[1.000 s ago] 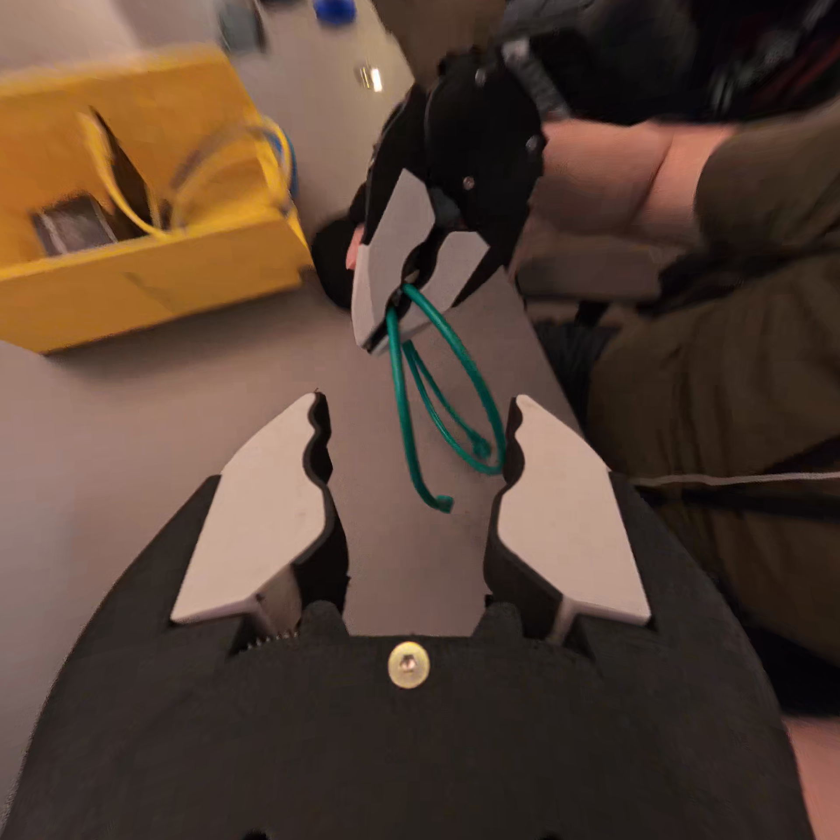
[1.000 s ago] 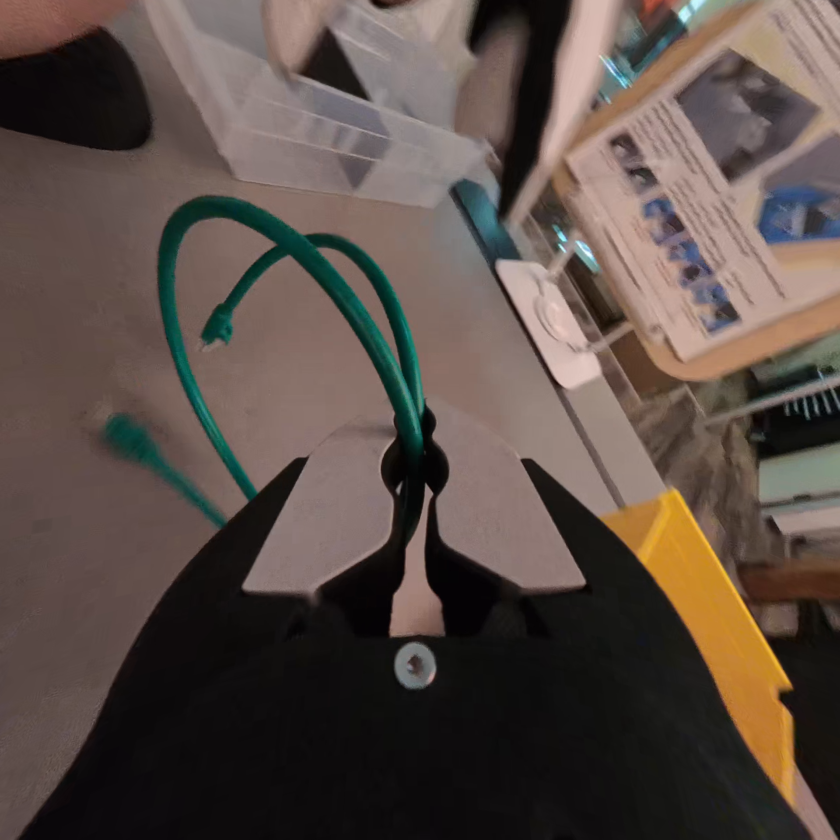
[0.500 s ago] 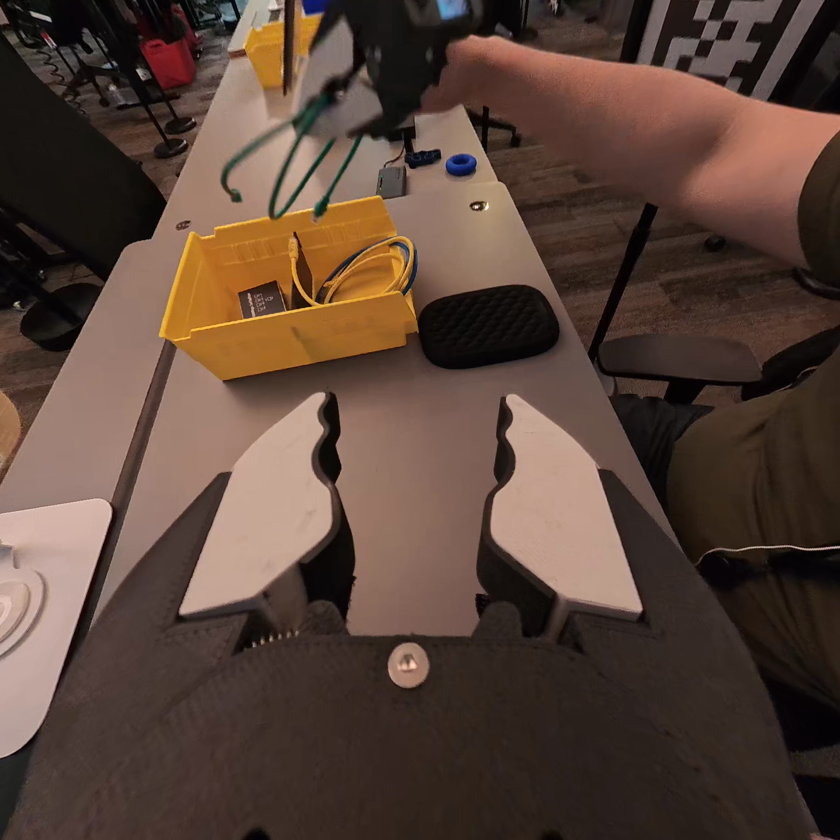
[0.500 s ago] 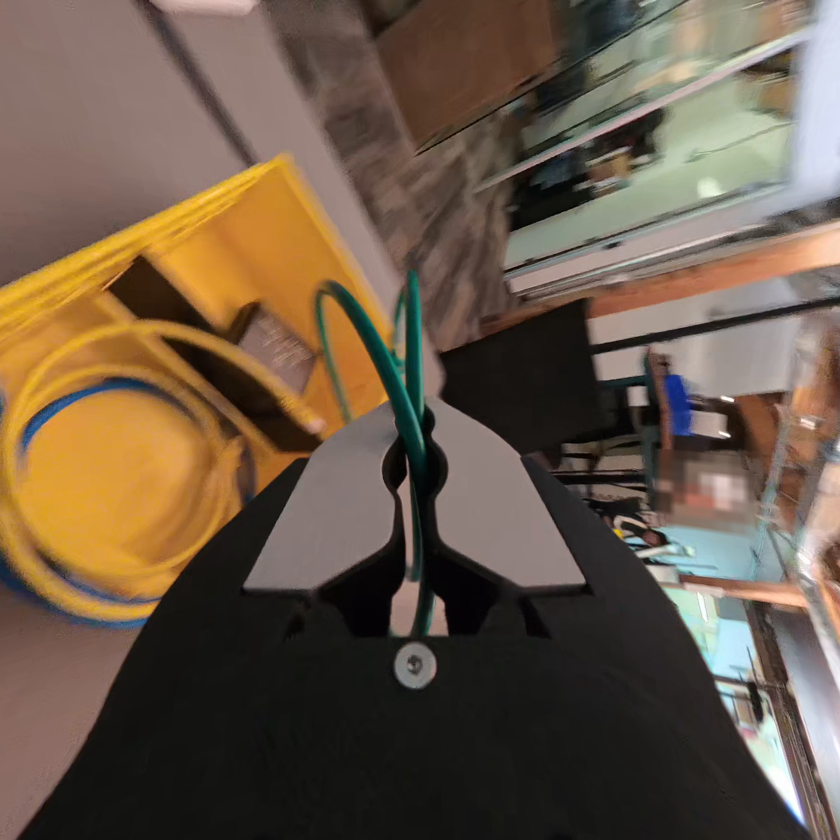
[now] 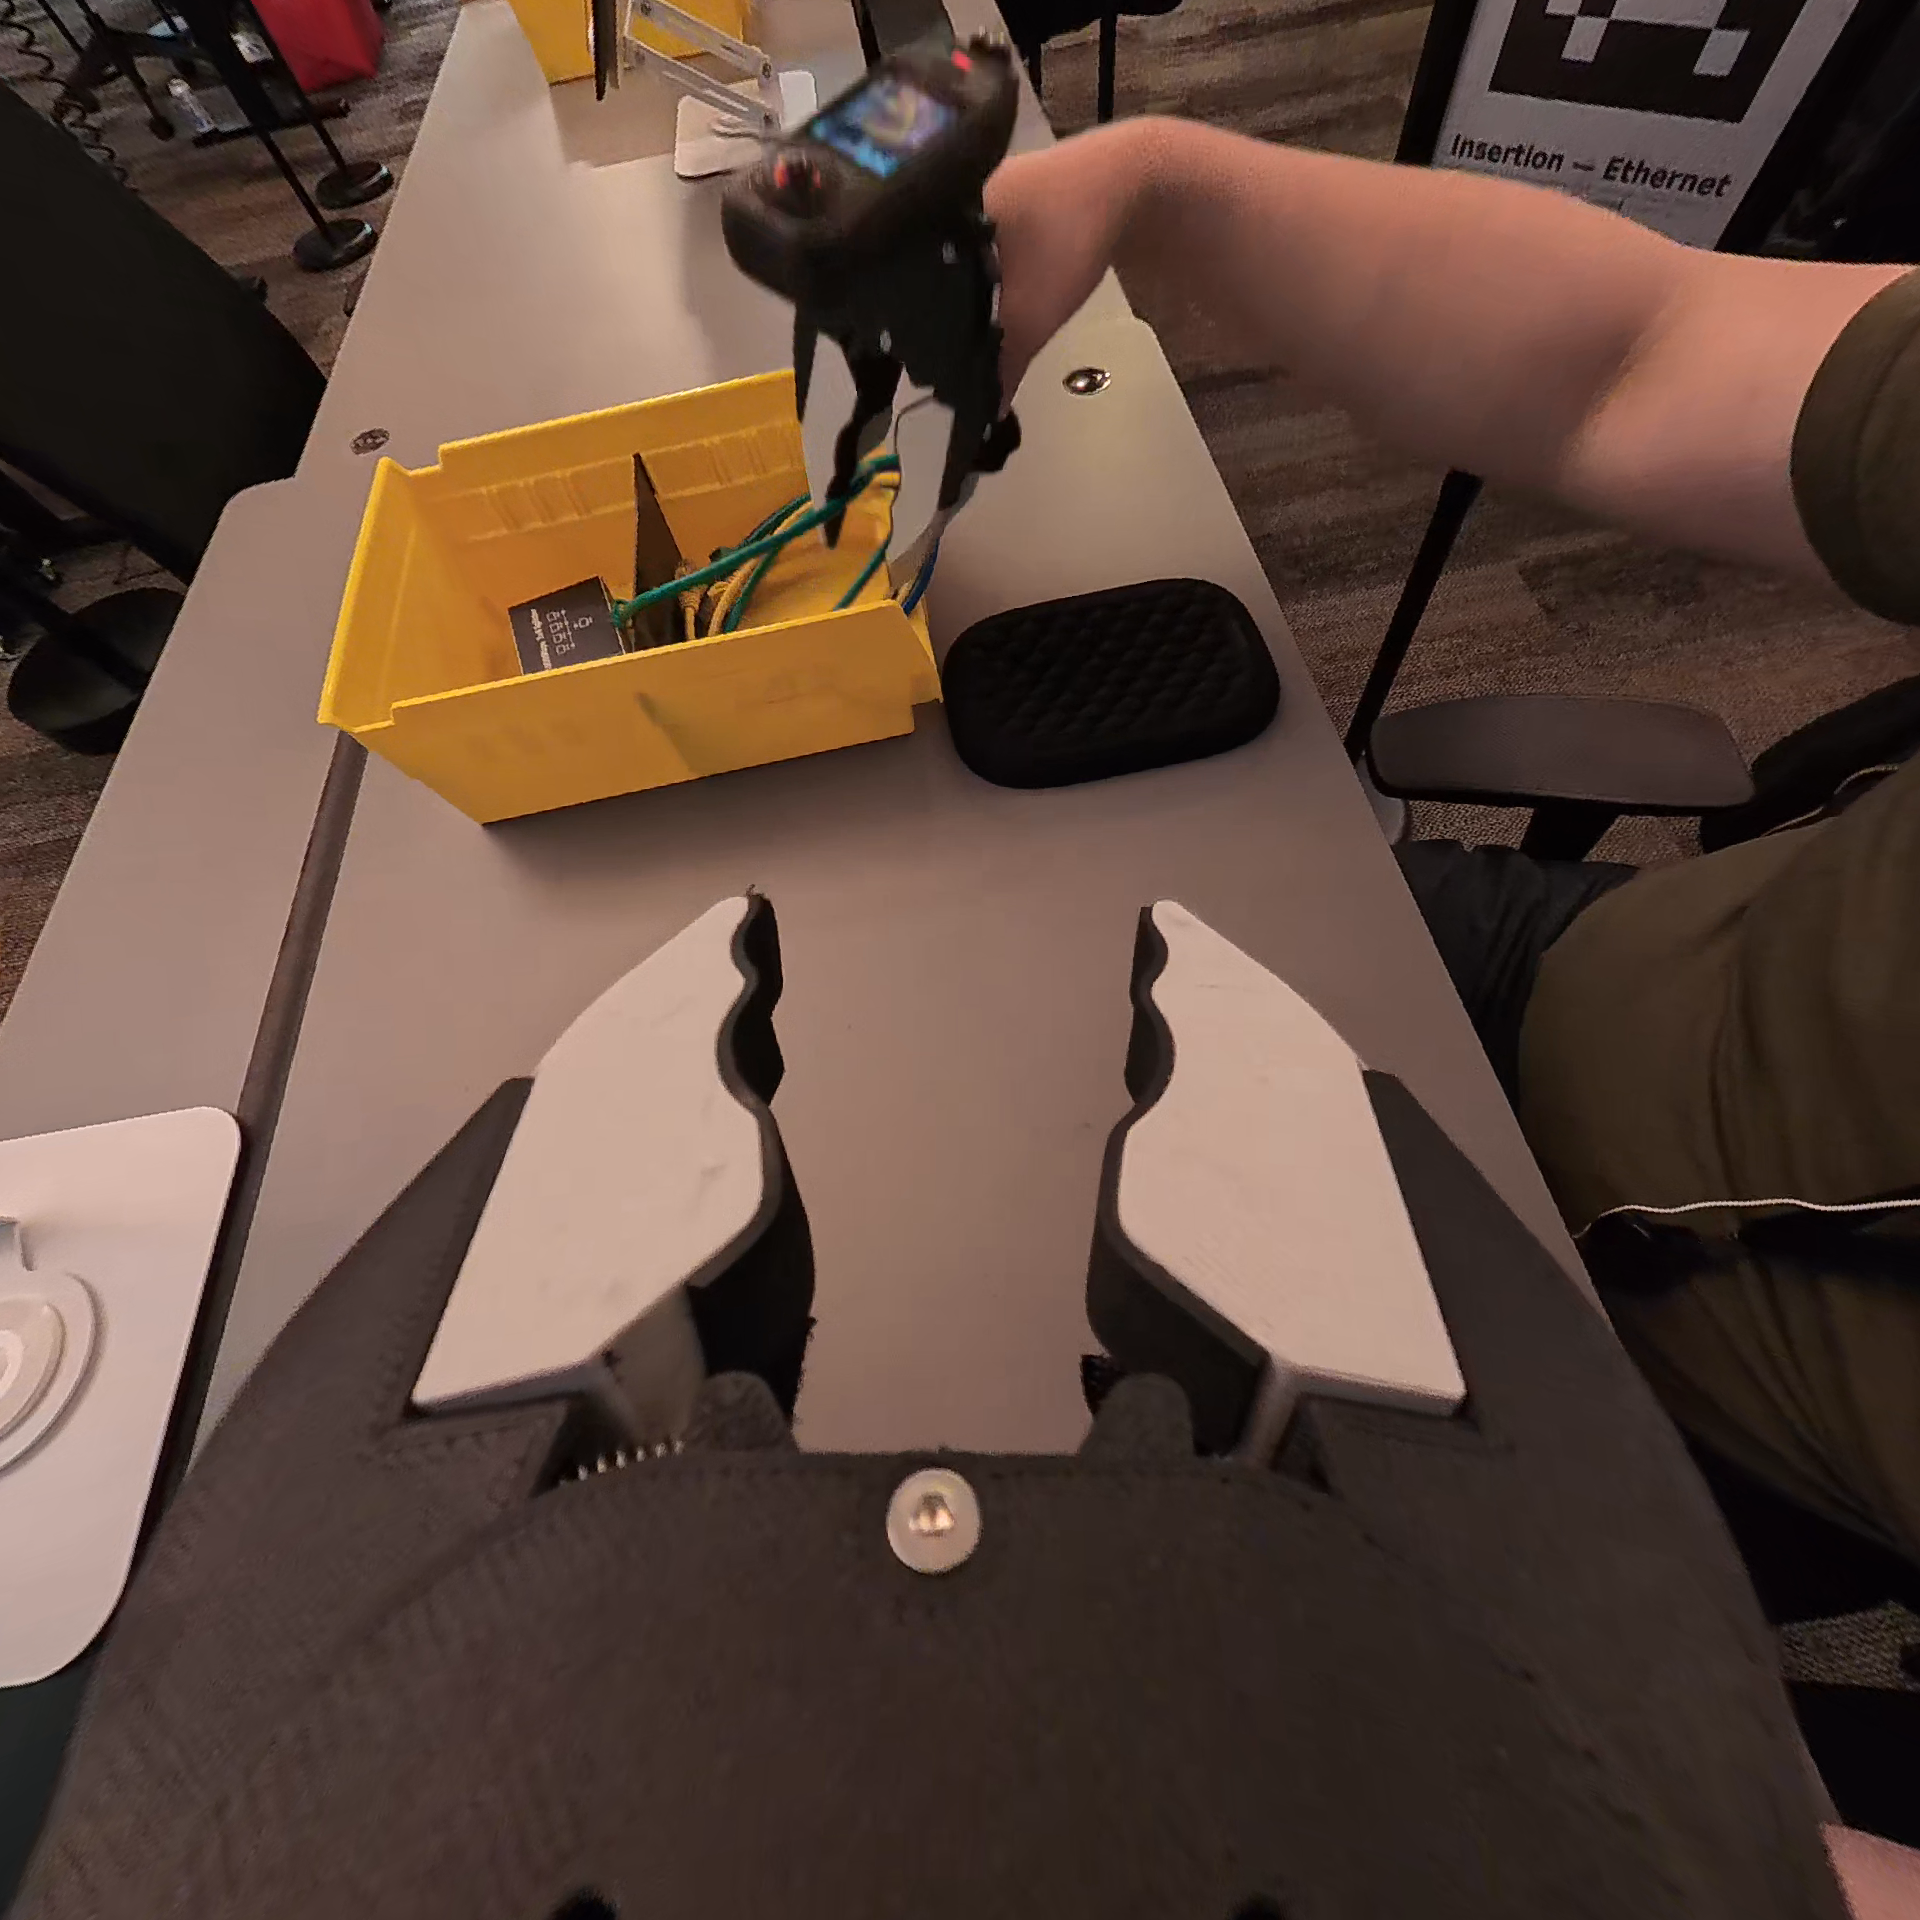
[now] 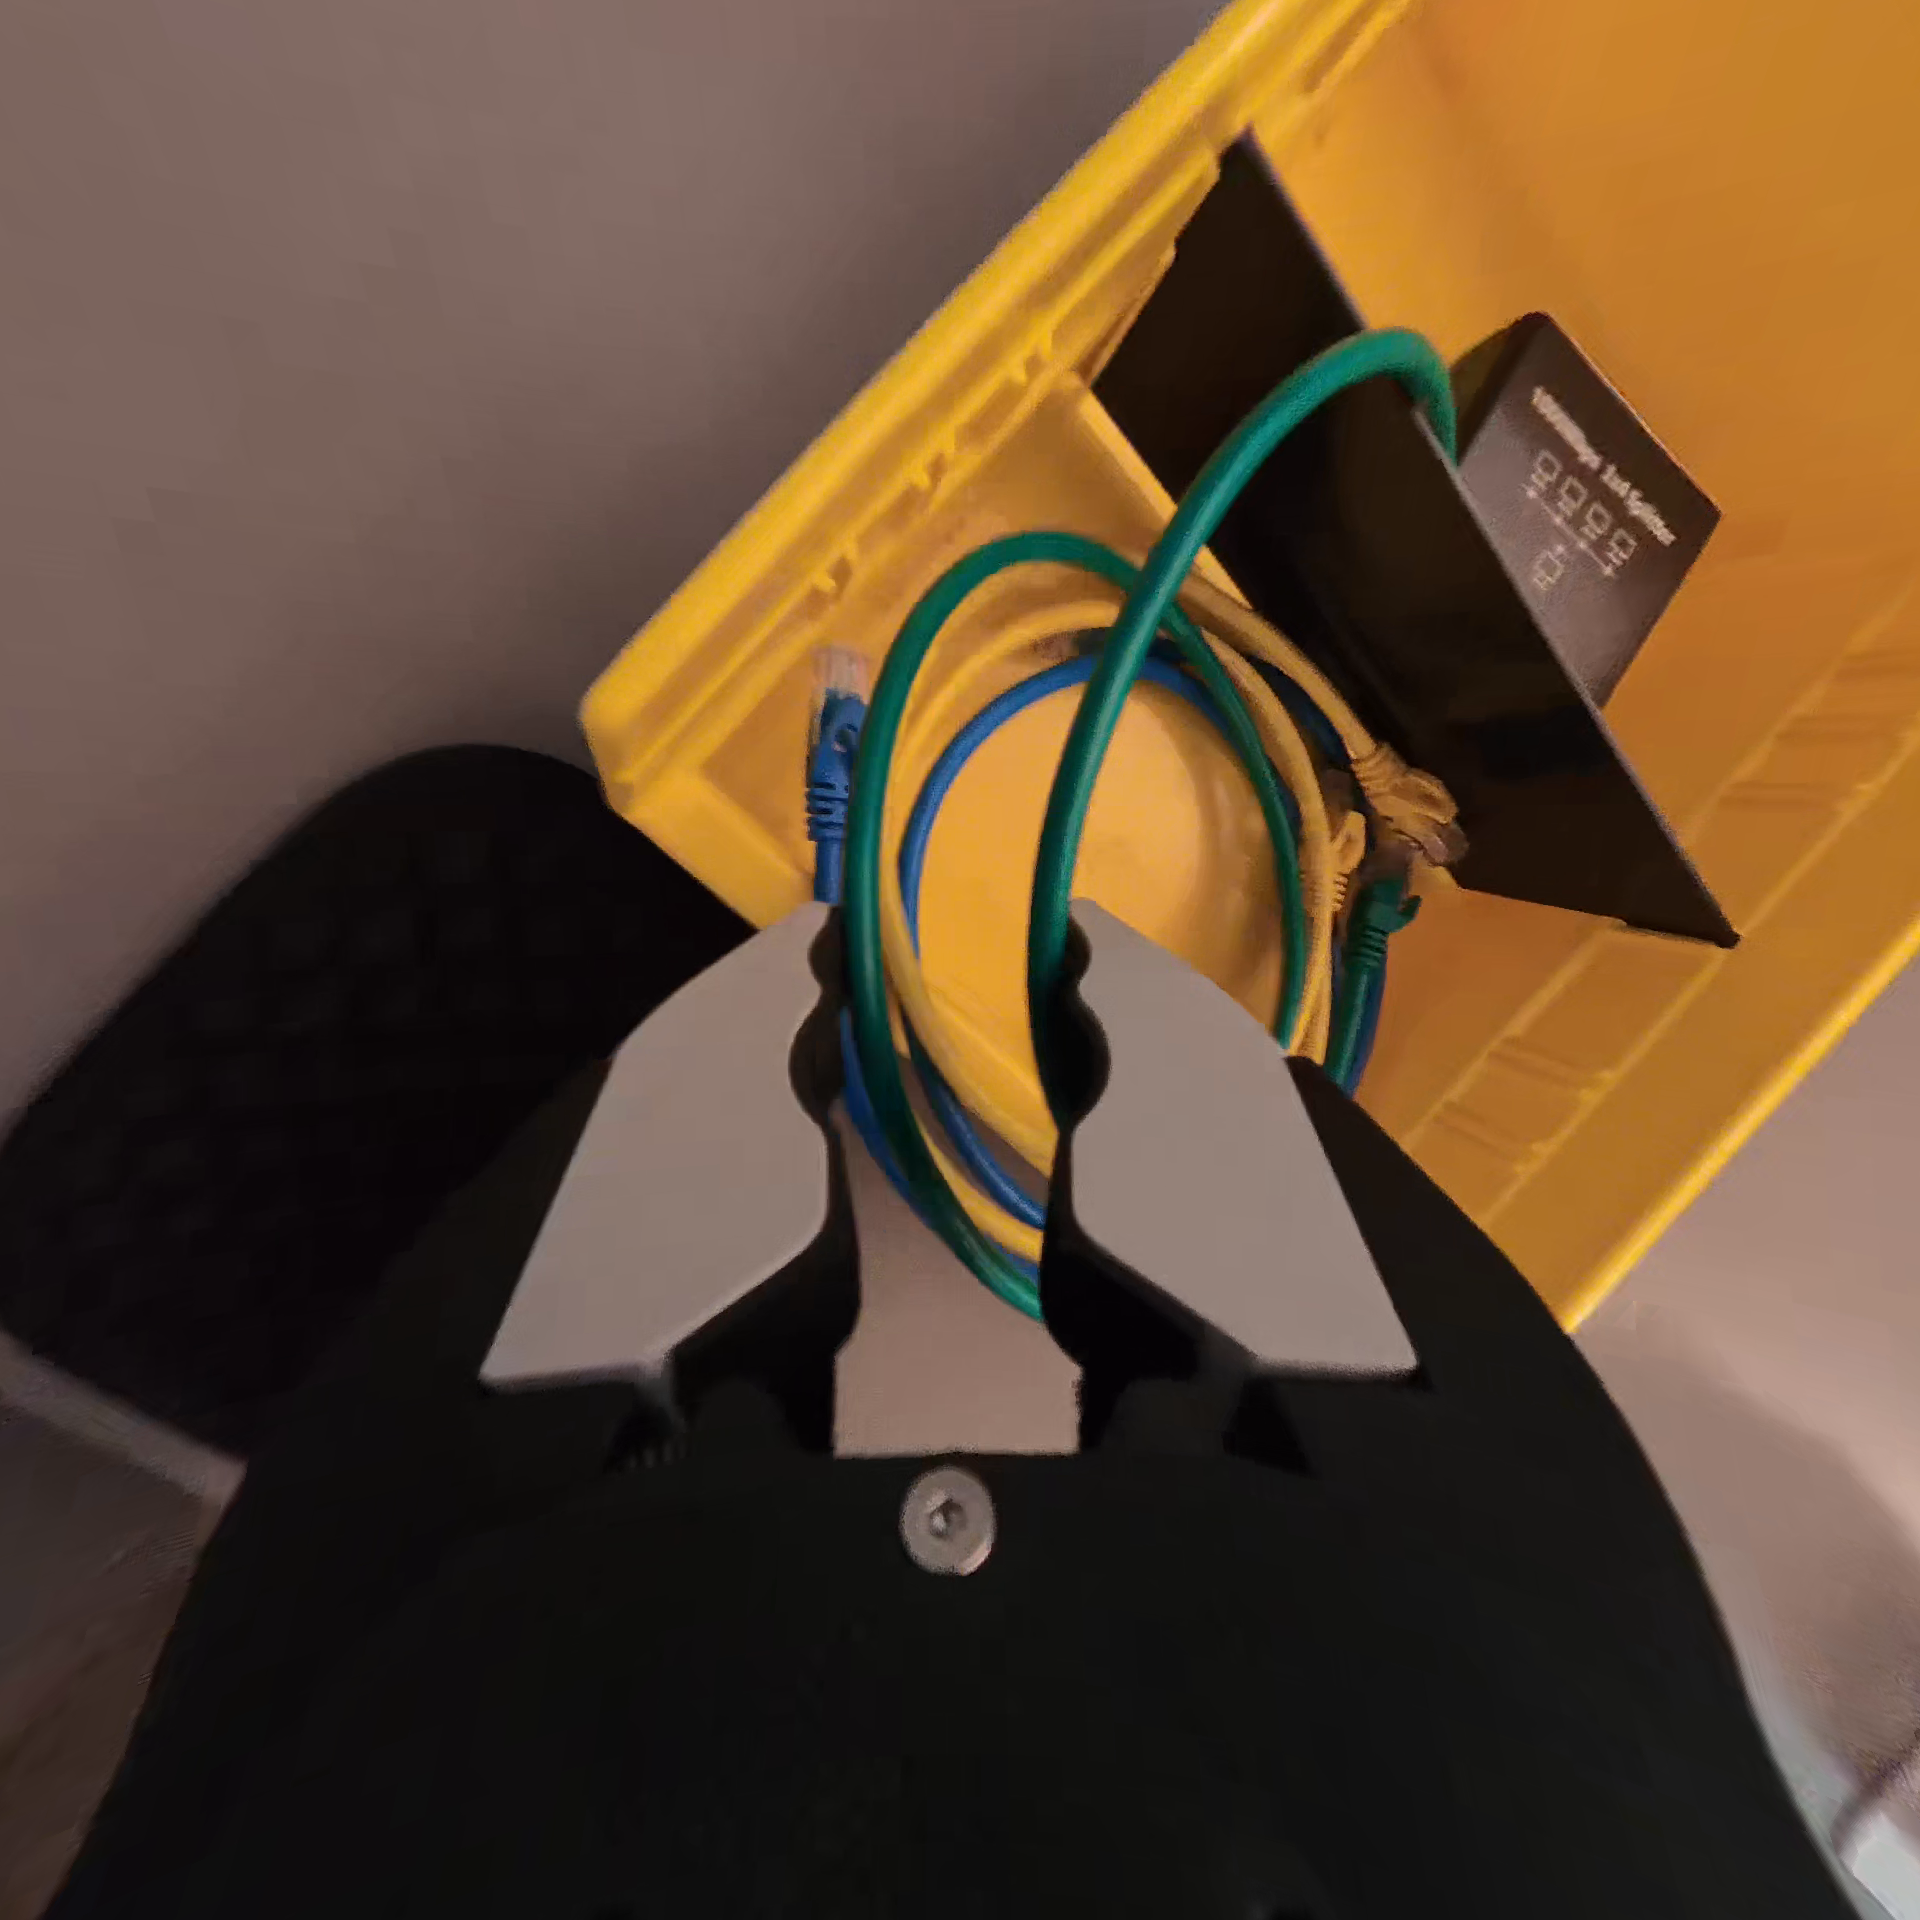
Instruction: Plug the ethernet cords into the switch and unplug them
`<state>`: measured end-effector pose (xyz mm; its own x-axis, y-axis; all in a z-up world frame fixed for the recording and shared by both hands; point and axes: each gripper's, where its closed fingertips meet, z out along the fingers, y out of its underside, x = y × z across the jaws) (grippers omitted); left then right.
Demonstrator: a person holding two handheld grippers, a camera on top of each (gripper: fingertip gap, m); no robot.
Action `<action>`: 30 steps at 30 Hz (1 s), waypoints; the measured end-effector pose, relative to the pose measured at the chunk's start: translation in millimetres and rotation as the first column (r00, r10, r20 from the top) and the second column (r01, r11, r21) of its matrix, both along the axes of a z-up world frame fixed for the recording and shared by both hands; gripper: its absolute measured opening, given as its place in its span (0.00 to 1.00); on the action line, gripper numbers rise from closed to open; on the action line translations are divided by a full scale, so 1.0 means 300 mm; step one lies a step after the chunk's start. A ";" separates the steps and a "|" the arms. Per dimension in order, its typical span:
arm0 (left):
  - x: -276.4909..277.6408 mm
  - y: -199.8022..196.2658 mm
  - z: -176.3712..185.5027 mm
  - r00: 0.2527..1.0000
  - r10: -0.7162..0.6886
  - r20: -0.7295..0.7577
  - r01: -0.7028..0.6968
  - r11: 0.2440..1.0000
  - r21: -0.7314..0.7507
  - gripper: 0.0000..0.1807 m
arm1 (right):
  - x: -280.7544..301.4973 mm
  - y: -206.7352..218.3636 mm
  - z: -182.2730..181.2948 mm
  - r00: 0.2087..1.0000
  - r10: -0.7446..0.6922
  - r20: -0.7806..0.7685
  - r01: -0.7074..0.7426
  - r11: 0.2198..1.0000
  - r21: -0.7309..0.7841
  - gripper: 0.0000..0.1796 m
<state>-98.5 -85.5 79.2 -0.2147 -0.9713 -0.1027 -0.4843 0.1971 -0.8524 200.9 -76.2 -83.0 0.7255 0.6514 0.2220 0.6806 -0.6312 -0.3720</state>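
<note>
Moved since half a second ago: right hand-held gripper (image 5: 902, 488) down from high above the bin to just over its right compartment, green cord (image 5: 769, 551) out of the pinch and lying inside.

Left wrist view. Left hand-held gripper (image 5: 945, 925) spread wide, nothing between its fingers (image 5: 644, 1132), hovering over bare grey worktop (image 5: 935, 852). Farther off, yellow bin (image 5: 623, 717) on the worktop, split by a black divider (image 5: 652, 520). Black switch (image 5: 566, 629) in the left compartment; green cord draped over the divider, one end beside the switch. Black padded rest (image 5: 1112, 675) just right of the bin. Right hand-held gripper blurred, held by a bare forearm (image 5: 1403, 343), tips apart above the cords. White plate (image 5: 94, 1340) at the left edge.

Right wrist view. Right hand-held gripper (image 6: 951, 920) parted, pinching nothing; green cord (image 6: 1122, 644) looping loosely between and beyond the fingers (image 6: 675, 1132). Coiled beneath it, blue cord (image 6: 935, 790) and yellow cord (image 6: 1309, 790), all in the bin (image 6: 935, 395). Switch (image 6: 1579, 509) past the divider (image 6: 1351, 540), no cord visibly plugged in. Padded rest (image 6: 364, 987) touching the bin's corner.
</note>
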 end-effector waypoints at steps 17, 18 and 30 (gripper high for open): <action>0.011 0.014 -0.051 0.998 0.001 -0.058 0.000 1.000 0.018 0.35 | 0.085 0.319 0.165 0.994 0.056 0.093 -0.067 0.990 0.123 0.23; 0.012 0.020 -0.060 0.998 0.005 -0.067 -0.004 1.000 0.019 0.35 | 0.093 0.321 0.121 0.990 0.073 0.122 -0.078 0.996 0.037 0.23; 0.035 0.081 -0.139 0.989 0.043 -0.141 -0.041 0.999 0.018 0.34 | -0.035 0.372 0.080 0.963 0.262 0.057 -0.258 0.964 -0.068 0.21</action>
<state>-88.0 -61.3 37.4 -0.1867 -0.9784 -0.0887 -0.6075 0.1860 -0.7722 190.3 35.5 -58.9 0.5151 0.8289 0.2183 0.8454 -0.4493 -0.2889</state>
